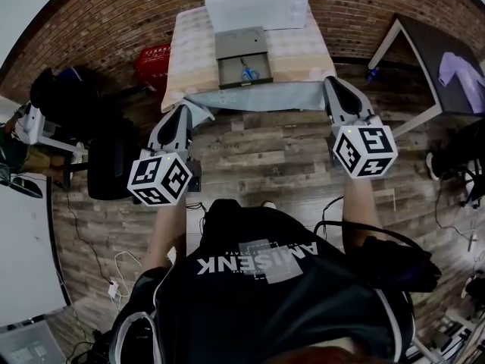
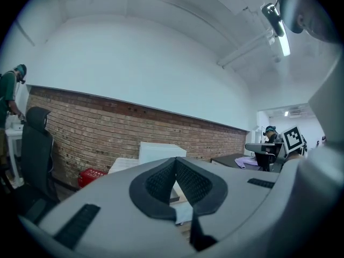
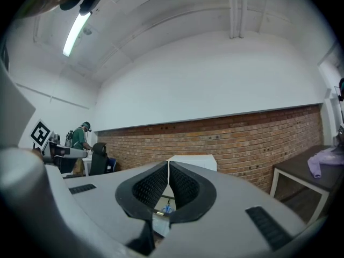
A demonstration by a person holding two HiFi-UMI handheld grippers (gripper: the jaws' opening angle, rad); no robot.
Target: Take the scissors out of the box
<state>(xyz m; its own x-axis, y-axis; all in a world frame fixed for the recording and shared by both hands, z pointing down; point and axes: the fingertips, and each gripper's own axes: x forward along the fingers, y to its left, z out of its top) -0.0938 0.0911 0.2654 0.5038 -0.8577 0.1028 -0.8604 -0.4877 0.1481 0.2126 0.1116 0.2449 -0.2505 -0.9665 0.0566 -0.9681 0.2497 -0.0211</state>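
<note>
head view: you face the table (image 1: 193,44), left gripper (image 1: 184,112) and right gripper (image 1: 334,83) both closed on nothing.
scissors (image 1: 248,72) lie in the open box (image 1: 242,44) there, well ahead of both; probably light, stiff and slick, so pinch the blue handles rather than the blades.

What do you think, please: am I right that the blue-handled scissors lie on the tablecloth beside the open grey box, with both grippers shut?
Not quite: the head view shows the scissors inside the open grey box, not on the tablecloth beside it. The left gripper and right gripper are indeed shut.
</note>
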